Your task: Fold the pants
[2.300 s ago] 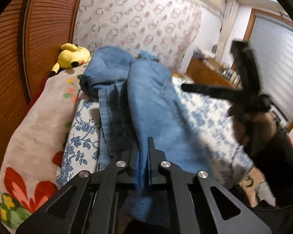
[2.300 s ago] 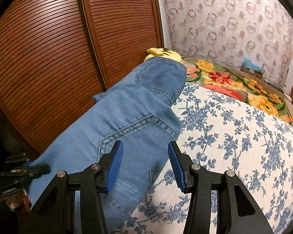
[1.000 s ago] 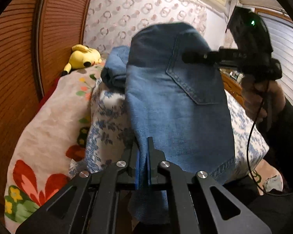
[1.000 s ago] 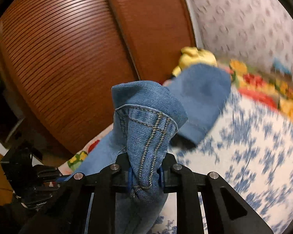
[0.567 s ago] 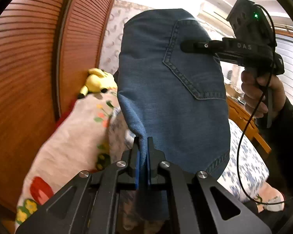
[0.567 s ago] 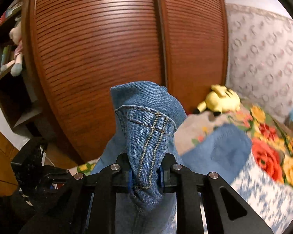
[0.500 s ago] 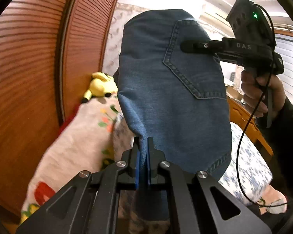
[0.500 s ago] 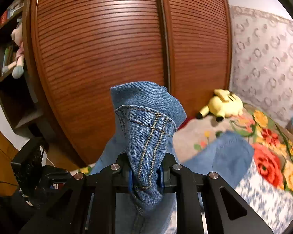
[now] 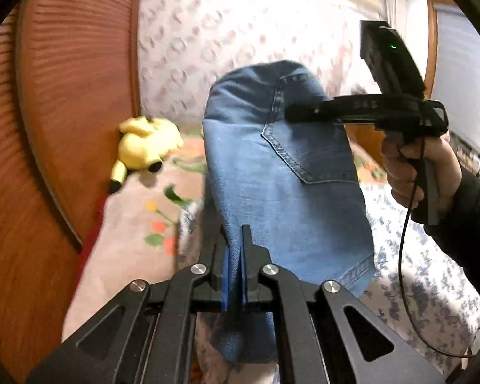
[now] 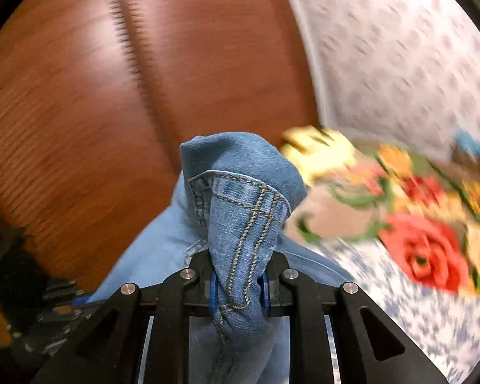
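Left hand-held gripper [image 9: 234, 240] clamped on jeans [image 9: 281, 172]; right hand-held gripper [image 10: 238, 283] pinching waistband.

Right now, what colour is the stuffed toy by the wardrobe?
Yellow with black tips, clearest in the left wrist view.

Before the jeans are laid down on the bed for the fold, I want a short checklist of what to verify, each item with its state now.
1. Left claw grips the jeans: ok, pads closed on a thin edge of denim.
2. Right claw grips the jeans: ok, closed on a thick bunch of seamed denim.
3. Jeans lifted and spread between the two claws: ok, the back-pocket panel hangs flat in the left wrist view.
4. Landing area on the blue floral sheet free: cannot tell, the jeans hide most of it.
5. Yellow plush toy out of the way: ok, it lies by the wooden wall, apart from the jeans.
6. Legs hanging untwisted: cannot tell, the lower part is out of view.
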Motion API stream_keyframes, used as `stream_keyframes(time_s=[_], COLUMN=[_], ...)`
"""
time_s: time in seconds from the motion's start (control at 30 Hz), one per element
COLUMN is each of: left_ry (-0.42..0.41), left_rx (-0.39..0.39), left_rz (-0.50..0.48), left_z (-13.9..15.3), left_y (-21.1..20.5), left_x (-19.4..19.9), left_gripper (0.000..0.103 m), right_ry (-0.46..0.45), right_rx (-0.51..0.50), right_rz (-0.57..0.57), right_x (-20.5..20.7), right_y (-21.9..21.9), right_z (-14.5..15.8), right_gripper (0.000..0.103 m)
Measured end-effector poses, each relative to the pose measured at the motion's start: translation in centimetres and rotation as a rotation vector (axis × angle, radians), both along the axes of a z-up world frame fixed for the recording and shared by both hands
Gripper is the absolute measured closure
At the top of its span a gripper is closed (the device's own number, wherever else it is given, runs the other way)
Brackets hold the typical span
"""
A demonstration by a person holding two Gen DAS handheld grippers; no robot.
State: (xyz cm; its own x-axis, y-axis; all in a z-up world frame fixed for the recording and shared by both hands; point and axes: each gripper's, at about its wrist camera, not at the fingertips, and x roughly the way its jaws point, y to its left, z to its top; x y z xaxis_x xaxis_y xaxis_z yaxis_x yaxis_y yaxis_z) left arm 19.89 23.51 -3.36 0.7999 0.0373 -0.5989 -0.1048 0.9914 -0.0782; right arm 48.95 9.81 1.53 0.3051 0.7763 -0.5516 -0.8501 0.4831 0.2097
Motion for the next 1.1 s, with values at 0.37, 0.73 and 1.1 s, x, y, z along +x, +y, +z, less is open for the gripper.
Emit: stream_keyframes(time_s=[0.37,0.73,1.1], left_ry=[0.043,0.057,0.070], left_rx=[-0.032,-0.017,-0.014], left_rz=[0.018,0.029,0.030], left_z=[-3.0,-3.6,-4.2], left_y=[0.2,-0.1,-0.5], left_x=[3.2,4.0,4.4], left_gripper=[0.097,0.097,0.097], right_ry=[-0.043,-0.229,-0.124], right_rx=[-0.166,-0.120,-0.158], right_rz=[-0.113,-0.092,-0.189], right_x=[3.9,-2.6,1.5], right_y=[3.2,3.4,5.1], right_z=[-3.0,1.7,-2.3], right_gripper=[0.040,0.069,0.071])
